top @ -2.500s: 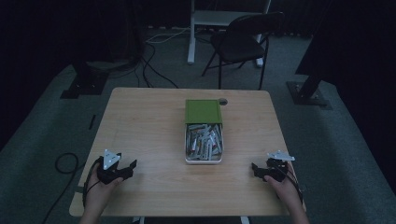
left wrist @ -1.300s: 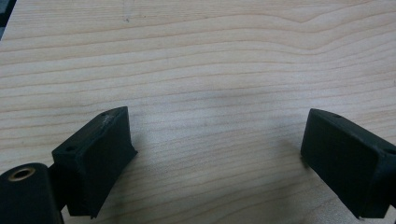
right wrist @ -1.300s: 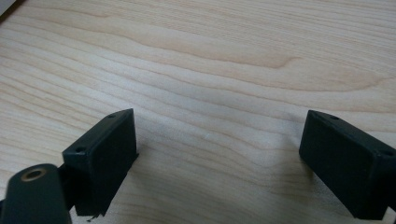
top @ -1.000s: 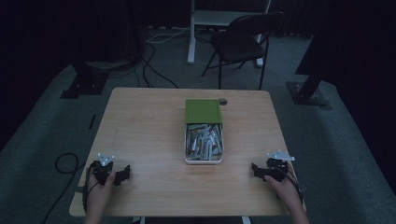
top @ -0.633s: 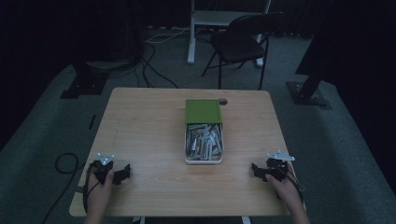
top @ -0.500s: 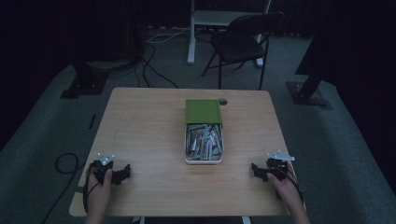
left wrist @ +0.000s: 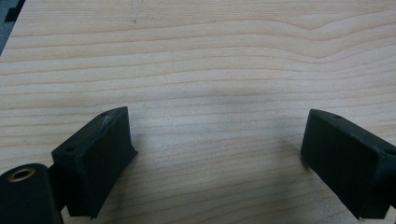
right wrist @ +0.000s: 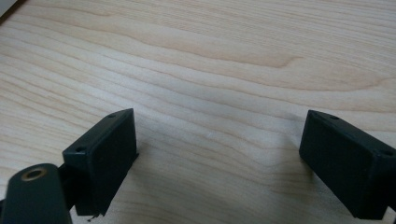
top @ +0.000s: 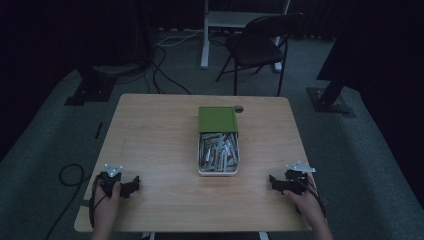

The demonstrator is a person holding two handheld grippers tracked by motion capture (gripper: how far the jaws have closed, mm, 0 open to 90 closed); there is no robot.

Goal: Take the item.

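Item: tin (top: 218,154), mid-counter, its green lid (top: 217,119) slid back toward the far edge, the open near half packed with small pale sticks we cannot identify. Counter (top: 150,130): pale wood. Left tongs (top: 131,185): near left corner, spread wide, empty, low over the wood. Right tongs (top: 274,182): near right corner, likewise spread and empty. Both well apart from the tin. Handling note: we judge that one should steady the tin while the other picks.

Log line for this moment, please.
left gripper: open, empty, on table | right gripper: open, empty | tin: untouched, lid slid back
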